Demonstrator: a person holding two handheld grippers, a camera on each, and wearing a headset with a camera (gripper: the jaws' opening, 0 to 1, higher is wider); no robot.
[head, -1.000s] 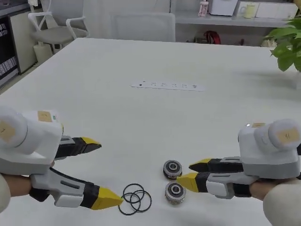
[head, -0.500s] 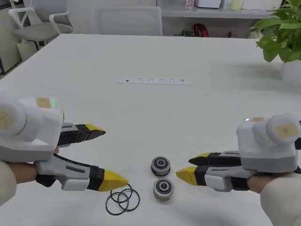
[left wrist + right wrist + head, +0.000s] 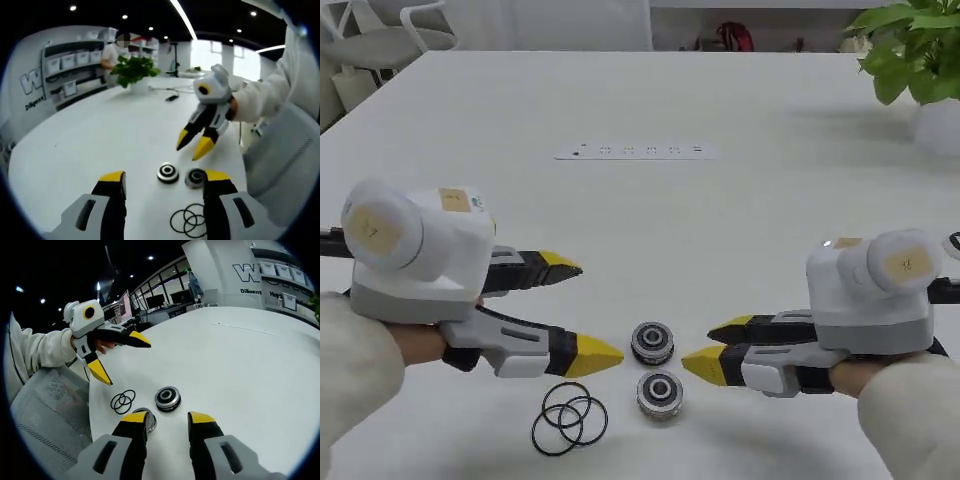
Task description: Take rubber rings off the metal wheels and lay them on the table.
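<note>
Between our wide-spread left gripper (image 3: 592, 312) and barely parted right gripper (image 3: 702, 346), the wheels (image 3: 652, 342), perhaps ringed, may skid if nudged.

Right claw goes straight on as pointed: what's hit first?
The right claw likely meets the metal wheel centred between its open jaws; the second wheel beside one jaw tip might get clipped first. Depth unclear.

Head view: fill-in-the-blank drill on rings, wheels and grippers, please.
The thin black rubber rings lying on the white table number ___.
The round metal wheels between the grippers number ___.
The left gripper and the right gripper both have jaws ___, holding nothing.
Missing words: three; two; open.
</note>
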